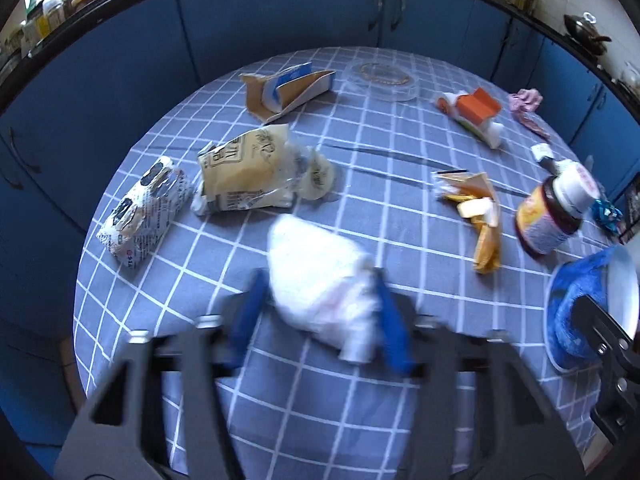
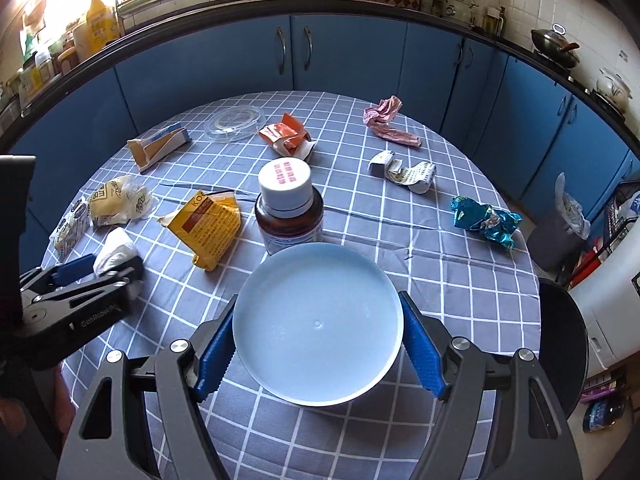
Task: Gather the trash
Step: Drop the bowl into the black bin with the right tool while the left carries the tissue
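L gripper is clamped on a white wad at table's 7 o'clock edge. R gripper grips the bowl level at 6 o'clock, prob. as catch-bin for trash w/ wad due next.

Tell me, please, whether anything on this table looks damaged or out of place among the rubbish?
The brown bottle with the white cap stands upright and intact, unlike the crumpled wrappers around it. The blue-and-white carton at the far side is torn open and flattened. Nothing looks spilled on the checked tablecloth.
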The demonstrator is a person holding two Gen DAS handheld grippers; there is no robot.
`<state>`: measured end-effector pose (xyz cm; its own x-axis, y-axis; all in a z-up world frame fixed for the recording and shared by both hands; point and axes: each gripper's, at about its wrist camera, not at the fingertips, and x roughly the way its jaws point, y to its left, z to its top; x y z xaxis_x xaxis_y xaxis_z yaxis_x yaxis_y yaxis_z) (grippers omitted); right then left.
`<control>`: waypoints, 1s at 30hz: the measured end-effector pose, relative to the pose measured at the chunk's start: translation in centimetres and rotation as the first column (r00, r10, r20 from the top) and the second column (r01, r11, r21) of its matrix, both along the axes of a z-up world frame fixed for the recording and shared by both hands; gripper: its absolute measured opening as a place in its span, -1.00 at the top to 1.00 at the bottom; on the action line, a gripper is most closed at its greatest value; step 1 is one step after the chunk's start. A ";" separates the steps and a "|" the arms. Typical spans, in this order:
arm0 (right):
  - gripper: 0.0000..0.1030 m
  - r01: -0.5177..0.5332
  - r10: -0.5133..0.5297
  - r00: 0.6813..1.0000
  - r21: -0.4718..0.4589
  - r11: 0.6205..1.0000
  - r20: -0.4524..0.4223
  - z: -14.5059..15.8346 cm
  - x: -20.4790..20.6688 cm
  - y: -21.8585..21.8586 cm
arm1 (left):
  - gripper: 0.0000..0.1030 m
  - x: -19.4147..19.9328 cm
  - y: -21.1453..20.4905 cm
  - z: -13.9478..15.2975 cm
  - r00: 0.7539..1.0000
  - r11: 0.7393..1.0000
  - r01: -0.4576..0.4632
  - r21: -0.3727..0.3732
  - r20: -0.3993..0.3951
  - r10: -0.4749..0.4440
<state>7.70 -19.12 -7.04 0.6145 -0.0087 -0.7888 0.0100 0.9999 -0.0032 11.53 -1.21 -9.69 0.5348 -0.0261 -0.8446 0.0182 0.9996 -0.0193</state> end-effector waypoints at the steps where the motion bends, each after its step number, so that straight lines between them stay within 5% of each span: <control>1: -0.41 0.002 -0.002 1.000 0.001 1.000 0.004 0.1 -0.1 -0.1 | 0.35 -0.1 0.0 0.1 1.000 1.000 0.006 -0.022 -0.007 -0.007; 13: -0.41 0.083 -0.083 0.993 0.004 0.997 0.079 2.6 -2.2 -4.1 | 0.45 -3.0 -4.5 4.9 0.982 0.992 0.118 -0.045 0.151 -0.110; 21: -0.41 0.233 -0.225 0.964 -0.042 0.972 0.144 4.2 -4.1 -10.8 | 0.45 -3.4 -13.3 7.5 0.934 0.952 0.301 -0.054 0.215 -0.284; 30: -0.43 0.414 -0.382 0.901 -0.140 0.899 0.207 4.6 -6.0 -19.3 | 0.45 -3.4 -21.9 8.6 0.875 0.897 0.439 -0.055 0.251 -0.413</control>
<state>1.72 -38.40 -2.46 0.6544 -0.4099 -0.6354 0.4234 0.8949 -0.1413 8.10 -23.08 -1.13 0.6274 -0.3781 -0.6808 0.4587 0.8859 -0.0692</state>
